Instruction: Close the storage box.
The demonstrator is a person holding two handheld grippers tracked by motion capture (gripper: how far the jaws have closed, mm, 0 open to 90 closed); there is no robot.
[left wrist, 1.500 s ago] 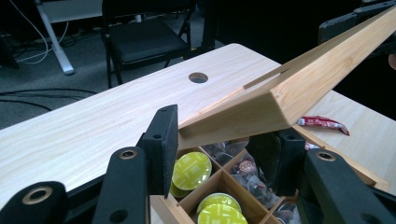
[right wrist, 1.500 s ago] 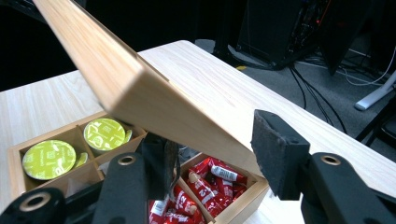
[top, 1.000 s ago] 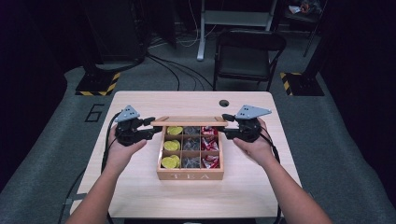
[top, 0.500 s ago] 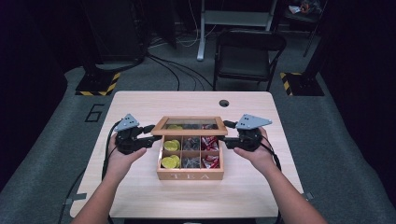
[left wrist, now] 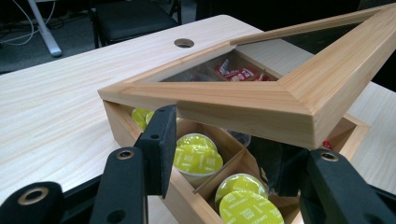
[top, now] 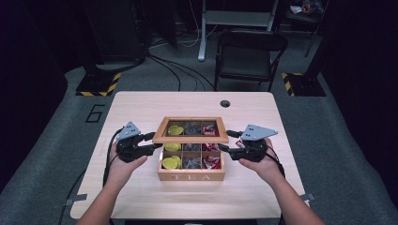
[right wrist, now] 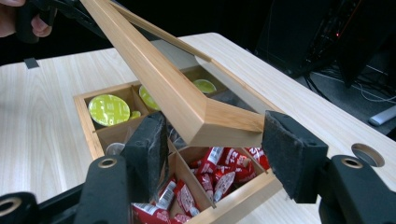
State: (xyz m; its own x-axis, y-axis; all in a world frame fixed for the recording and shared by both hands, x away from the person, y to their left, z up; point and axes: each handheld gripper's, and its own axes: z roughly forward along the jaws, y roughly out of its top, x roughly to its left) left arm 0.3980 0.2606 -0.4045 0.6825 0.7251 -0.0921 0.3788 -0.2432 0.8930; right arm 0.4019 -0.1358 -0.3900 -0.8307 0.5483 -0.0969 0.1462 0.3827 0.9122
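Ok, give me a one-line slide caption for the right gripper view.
Right tool open around the lid corner, pads apart from it, above the tea box with red sachets and yellow-green capsules.

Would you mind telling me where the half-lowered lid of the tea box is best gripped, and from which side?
Probably by the free front corners of the lid, one gripper from each end, jaws across the flat wooden frame. It is hinged at the back and tilted, and its middle looks like a clear pane. The left gripper already clamps one corner; the right gripper's pads stand apart around the other.
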